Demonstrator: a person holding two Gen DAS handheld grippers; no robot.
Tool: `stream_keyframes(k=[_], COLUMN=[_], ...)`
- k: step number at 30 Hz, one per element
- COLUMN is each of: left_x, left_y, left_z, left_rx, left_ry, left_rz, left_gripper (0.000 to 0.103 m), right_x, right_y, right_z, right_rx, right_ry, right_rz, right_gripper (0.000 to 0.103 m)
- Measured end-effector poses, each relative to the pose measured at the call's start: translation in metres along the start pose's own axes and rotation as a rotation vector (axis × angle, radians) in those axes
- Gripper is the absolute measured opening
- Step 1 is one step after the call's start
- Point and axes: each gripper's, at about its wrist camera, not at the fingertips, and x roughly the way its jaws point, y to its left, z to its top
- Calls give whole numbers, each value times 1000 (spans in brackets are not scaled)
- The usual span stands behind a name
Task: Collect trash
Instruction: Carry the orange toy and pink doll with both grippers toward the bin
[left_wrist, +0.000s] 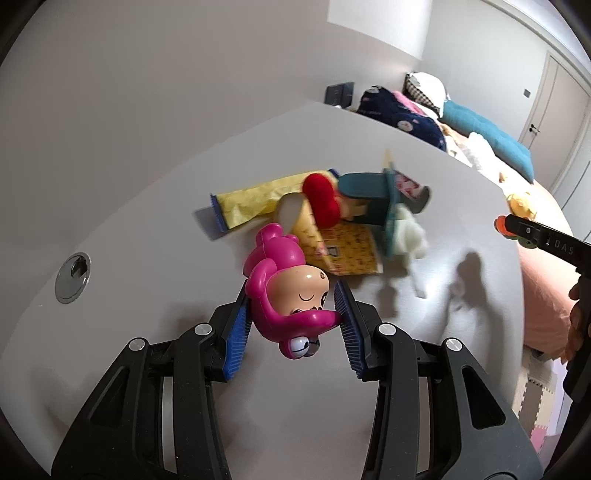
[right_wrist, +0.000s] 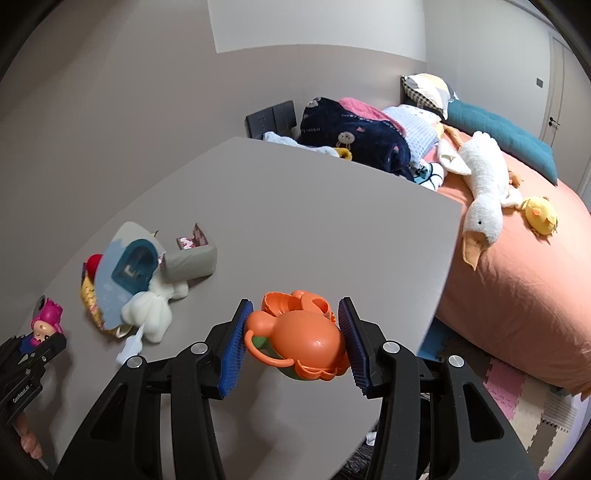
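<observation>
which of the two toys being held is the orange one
The orange toy in the right hand-held gripper; the left hand-held gripper holds a pink figure.

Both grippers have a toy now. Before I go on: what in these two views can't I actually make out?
- Pile, left wrist view: blurred; items overlap, so what lies underneath is hidden.
- Orange toy, right wrist view: its underside is hidden by its own body and the right gripper.
- Pink toy in the left gripper: lower part hidden between the pads.
- No bin in either view.
</observation>
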Motion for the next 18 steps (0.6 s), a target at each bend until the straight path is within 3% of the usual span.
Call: stream_keyframes(k=[18], left_x=[-25], left_y=[-71], left_z=[-10], left_rx=[92], left_ry=[-29], left_rz=[-88], left_gripper=[43], right_x=[-66], right_y=[-30], right_z=[-39], right_rx=[35], right_ry=[-49], right_rz=[-19], right_gripper=[50])
